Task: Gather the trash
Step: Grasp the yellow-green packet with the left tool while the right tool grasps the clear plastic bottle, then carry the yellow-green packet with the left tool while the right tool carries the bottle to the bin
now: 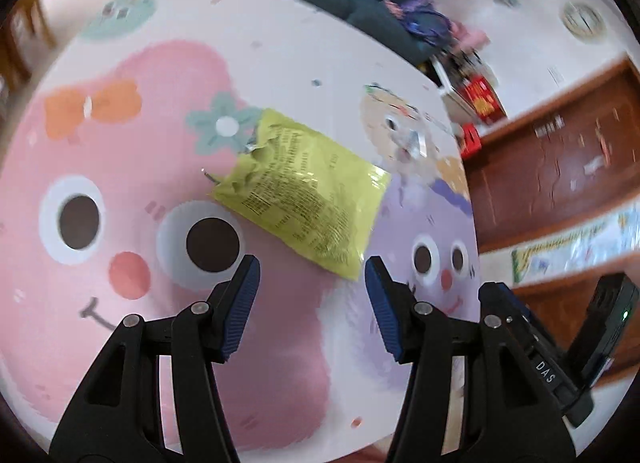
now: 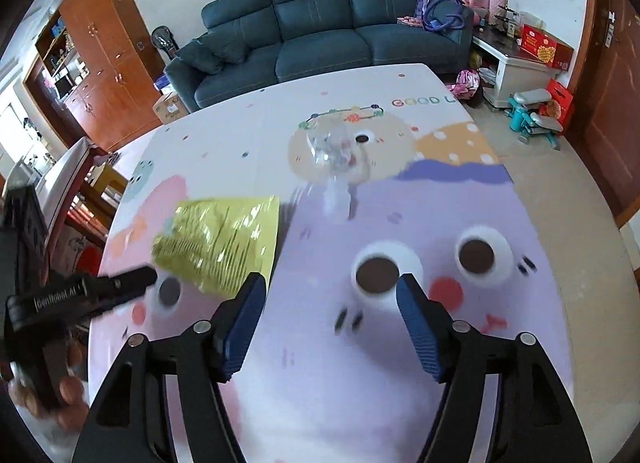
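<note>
A torn yellow snack wrapper (image 1: 304, 191) lies flat on the cartoon play mat (image 1: 132, 167). My left gripper (image 1: 312, 267) is open and hovers just short of the wrapper's near edge. The wrapper also shows in the right wrist view (image 2: 220, 243), left of my right gripper (image 2: 332, 283), which is open and empty above the mat (image 2: 360, 383). A crushed clear plastic bottle (image 2: 334, 159) lies farther ahead of the right gripper; it shows blurred in the left wrist view (image 1: 408, 139). The left gripper's body (image 2: 80, 295) enters the right view at the left.
A blue sofa (image 2: 320, 19) stands behind the mat. Wooden cabinets (image 2: 100, 51) are at the left, a low white stand with a red box (image 2: 544, 47) at the right, and a wooden door (image 1: 560, 167) beside the mat. A cardboard box (image 2: 170, 107) sits by the sofa.
</note>
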A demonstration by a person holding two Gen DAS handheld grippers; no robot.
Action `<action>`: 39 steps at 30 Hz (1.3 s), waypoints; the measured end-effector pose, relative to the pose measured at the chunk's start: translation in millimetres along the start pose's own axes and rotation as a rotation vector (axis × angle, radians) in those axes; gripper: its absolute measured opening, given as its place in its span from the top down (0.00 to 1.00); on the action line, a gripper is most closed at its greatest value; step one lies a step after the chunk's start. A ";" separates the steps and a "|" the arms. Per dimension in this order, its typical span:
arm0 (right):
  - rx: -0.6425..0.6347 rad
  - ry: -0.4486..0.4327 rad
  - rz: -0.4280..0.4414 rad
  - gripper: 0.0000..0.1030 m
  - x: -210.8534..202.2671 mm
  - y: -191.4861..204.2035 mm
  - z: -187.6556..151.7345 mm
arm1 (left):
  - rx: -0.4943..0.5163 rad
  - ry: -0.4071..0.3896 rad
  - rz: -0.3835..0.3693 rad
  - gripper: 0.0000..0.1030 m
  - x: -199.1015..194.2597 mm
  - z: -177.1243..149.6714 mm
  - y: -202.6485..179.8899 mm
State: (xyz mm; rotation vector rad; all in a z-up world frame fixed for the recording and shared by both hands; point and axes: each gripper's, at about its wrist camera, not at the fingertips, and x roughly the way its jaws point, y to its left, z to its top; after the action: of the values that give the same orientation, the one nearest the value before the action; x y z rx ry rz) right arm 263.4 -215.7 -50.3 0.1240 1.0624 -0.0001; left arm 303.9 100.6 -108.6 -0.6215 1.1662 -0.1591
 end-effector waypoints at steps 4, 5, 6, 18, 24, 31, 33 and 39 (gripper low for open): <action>0.013 0.023 -0.006 0.33 43.4 -4.0 25.6 | -0.115 0.003 -0.003 0.50 26.7 7.9 13.9; 0.019 0.031 0.000 0.33 54.0 -4.7 31.4 | -0.140 -0.007 -0.006 0.50 32.8 9.9 16.3; 0.026 0.036 0.007 0.33 61.8 -6.4 33.9 | -0.156 -0.017 -0.011 0.50 37.2 11.3 17.8; 0.054 0.067 0.001 0.32 140.8 -17.3 63.3 | -0.233 -0.047 -0.021 0.50 87.9 31.5 12.7; 0.023 0.072 0.004 0.56 162.7 -10.4 64.1 | -0.196 -0.047 -0.002 0.50 106.8 48.8 -4.7; -0.016 0.057 0.021 0.72 169.2 -3.0 53.8 | -0.102 -0.006 0.008 0.50 122.8 56.3 -27.8; -0.021 0.051 0.030 0.72 167.1 -1.0 49.6 | -0.074 0.005 0.010 0.50 125.8 55.4 -35.5; -0.032 0.038 0.058 0.72 161.6 4.5 35.9 | 0.020 0.029 0.020 0.50 130.7 51.1 -57.5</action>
State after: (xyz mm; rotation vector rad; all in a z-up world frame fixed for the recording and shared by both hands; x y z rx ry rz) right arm 373.7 -205.2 -173.4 0.1258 1.0959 0.0717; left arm 413.7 16.4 -170.9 -0.5920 1.1971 -0.1632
